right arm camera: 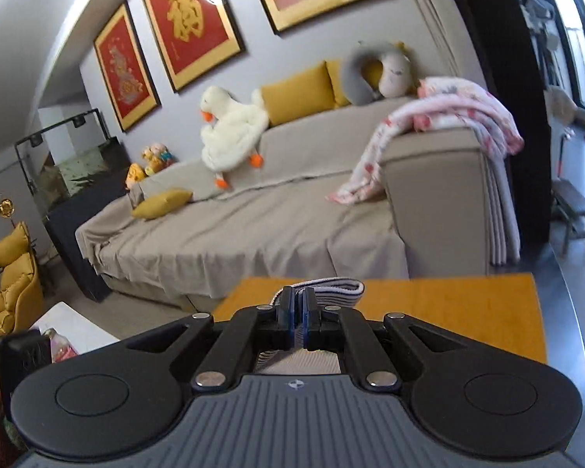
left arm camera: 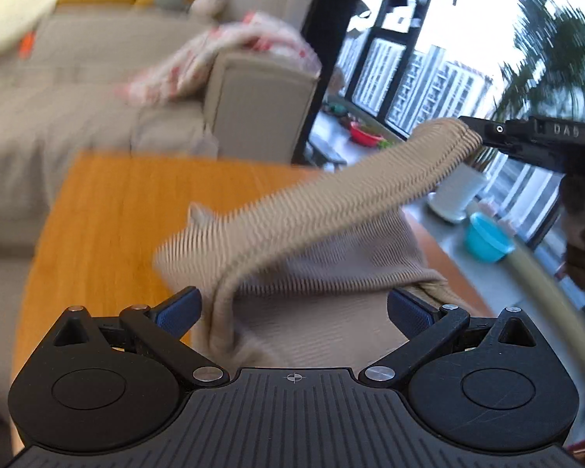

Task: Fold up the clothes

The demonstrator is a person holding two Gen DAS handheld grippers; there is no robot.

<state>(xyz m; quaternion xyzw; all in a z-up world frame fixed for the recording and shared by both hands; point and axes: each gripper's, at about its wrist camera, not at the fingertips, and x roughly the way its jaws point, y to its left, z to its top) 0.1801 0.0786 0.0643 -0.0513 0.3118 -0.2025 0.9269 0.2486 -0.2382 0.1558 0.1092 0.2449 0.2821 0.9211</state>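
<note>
The tan ribbed garment lies bunched on the orange bench directly at 12 o'clock from the left tool, whose blue-padded fingers stand spread wide with cloth between them but not pinched. One long ribbed strip, a sleeve or hem by my guess, rises from that heap toward 2 o'clock, its far end clamped in the right tool. So the strip's long axis runs from the left tool up to the right one, and the left is nearer the heap.

The right wrist view confirms the clenched fingers of the right tool on a ribbed edge, but hides the heap; only the blurred left view shows the stretched strip.
</note>
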